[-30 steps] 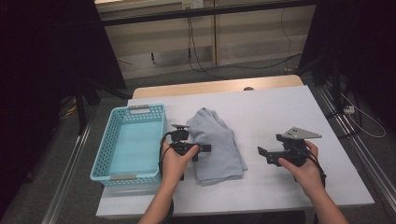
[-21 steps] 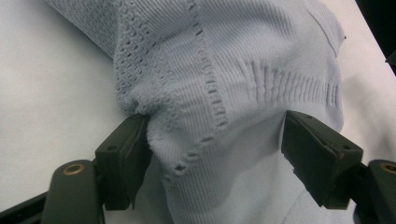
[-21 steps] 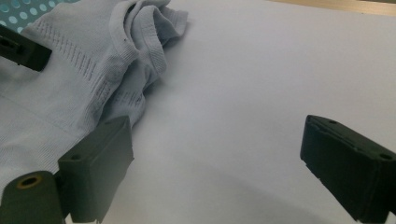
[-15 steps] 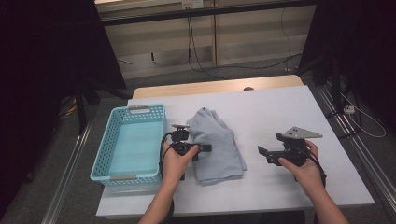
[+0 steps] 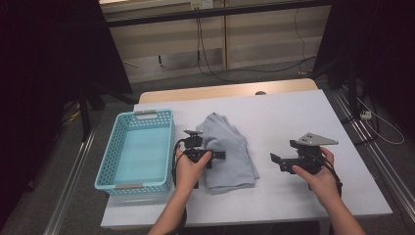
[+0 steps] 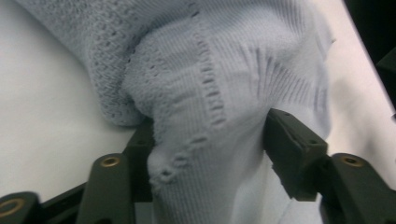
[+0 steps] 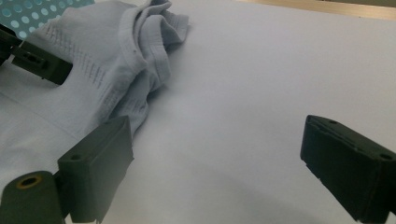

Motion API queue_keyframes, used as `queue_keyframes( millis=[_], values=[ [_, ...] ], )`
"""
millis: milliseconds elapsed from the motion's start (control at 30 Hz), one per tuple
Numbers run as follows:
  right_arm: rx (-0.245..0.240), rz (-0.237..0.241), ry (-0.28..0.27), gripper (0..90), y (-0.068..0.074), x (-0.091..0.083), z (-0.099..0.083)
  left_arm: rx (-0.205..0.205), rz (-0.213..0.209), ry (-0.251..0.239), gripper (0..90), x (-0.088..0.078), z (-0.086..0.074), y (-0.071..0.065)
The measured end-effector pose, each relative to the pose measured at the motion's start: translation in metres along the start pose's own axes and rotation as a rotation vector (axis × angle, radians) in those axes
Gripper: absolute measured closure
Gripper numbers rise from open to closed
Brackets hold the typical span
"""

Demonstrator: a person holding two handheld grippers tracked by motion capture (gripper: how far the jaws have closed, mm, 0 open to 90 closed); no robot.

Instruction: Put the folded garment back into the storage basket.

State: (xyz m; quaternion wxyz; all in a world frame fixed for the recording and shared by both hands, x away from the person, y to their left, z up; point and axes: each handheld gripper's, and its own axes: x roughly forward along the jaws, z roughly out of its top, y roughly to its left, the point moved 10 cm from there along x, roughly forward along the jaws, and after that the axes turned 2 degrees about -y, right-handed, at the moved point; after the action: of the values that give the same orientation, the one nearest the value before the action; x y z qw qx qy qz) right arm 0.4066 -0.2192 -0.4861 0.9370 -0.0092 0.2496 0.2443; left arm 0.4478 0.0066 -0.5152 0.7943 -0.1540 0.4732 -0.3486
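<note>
Where knit bunches, left claw (image 6: 205, 154) pads half-hidden.

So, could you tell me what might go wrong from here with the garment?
The left tool, whose jaws have just been closing, pinches a bunched fold of the light blue knit garment, so a lift may unfold it or drop part outside the blue basket. The right tool stands open and apart, giving no support.
</note>
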Motion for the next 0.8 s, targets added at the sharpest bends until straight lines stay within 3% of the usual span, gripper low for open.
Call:
queue_keyframes(
  millis=[200, 300, 600, 800],
  values=[
    [-0.002, 0.003, 0.000, 8.6, 0.002, 0.001, 0.000, -0.019, -0.032, -0.020, 58.9, 0.003, 0.009, -0.008],
    [-0.003, 0.007, 0.005, 8.6, 0.003, 0.002, -0.001, -0.014, -0.043, -0.003, 67.8, 0.000, 0.013, -0.013],
    [-0.008, 0.016, -0.006, 8.2, 0.005, 0.000, 0.001, 0.001, 0.008, 0.059, 71.6, -0.018, 0.025, -0.018],
    [-0.010, 0.023, -0.010, 7.7, 0.007, 0.000, 0.002, 0.037, 0.049, 0.111, 71.7, -0.029, 0.030, -0.016]
  ],
)
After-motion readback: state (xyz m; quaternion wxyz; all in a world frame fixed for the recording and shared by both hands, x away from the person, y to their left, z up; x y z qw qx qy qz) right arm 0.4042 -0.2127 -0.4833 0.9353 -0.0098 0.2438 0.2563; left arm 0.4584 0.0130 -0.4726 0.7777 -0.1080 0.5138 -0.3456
